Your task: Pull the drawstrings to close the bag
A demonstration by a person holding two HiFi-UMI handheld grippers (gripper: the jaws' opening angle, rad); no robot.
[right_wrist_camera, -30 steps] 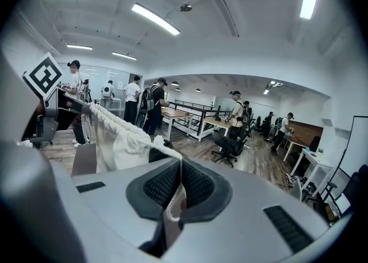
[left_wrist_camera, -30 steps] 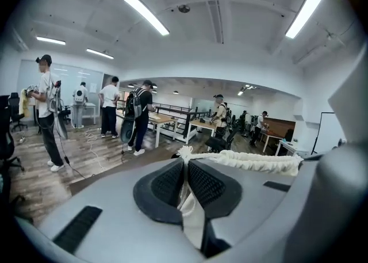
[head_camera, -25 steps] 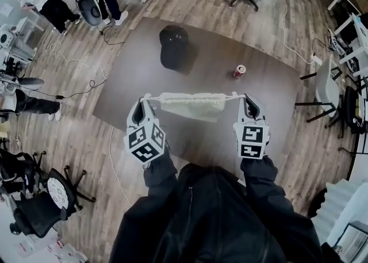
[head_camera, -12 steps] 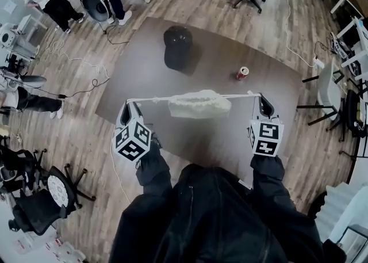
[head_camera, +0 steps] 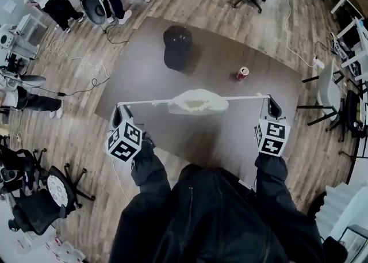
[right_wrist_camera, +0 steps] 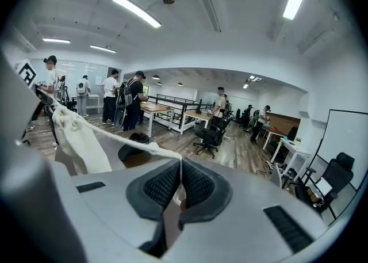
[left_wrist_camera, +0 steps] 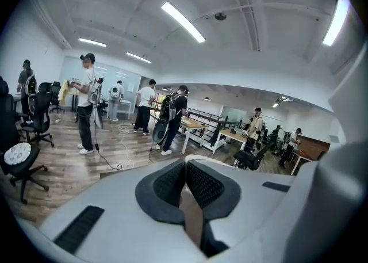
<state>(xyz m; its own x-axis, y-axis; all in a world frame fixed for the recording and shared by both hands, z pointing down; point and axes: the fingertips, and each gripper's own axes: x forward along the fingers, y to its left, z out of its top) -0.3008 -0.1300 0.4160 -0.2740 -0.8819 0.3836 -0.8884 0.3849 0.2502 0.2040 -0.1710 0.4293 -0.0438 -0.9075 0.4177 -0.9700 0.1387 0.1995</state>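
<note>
The cream drawstring bag [head_camera: 198, 101] hangs bunched over the dark table [head_camera: 144, 77], its mouth gathered tight. One white drawstring [head_camera: 144, 102] runs taut to my left gripper [head_camera: 118, 112], the other drawstring [head_camera: 244, 97] to my right gripper [head_camera: 271, 105]. Both grippers are shut on their cord ends and held far apart. In the right gripper view the right gripper [right_wrist_camera: 179, 163] pinches the drawstring [right_wrist_camera: 123, 139], which leads left to the bag [right_wrist_camera: 80, 138]. In the left gripper view the left gripper [left_wrist_camera: 185, 163] is pressed shut, with only a sliver of cord at its tip.
A black cap [head_camera: 176, 46] lies at the far side of the table and a red can [head_camera: 241, 73] stands to its right. Office chairs [head_camera: 43, 198] and cables sit on the wooden floor at left. People stand at the far left [head_camera: 46, 0].
Both grippers have moved outward, away from each other, drawing the cords longer. The bag's mouth has cinched and the bag has bunched into a smaller lump.
</note>
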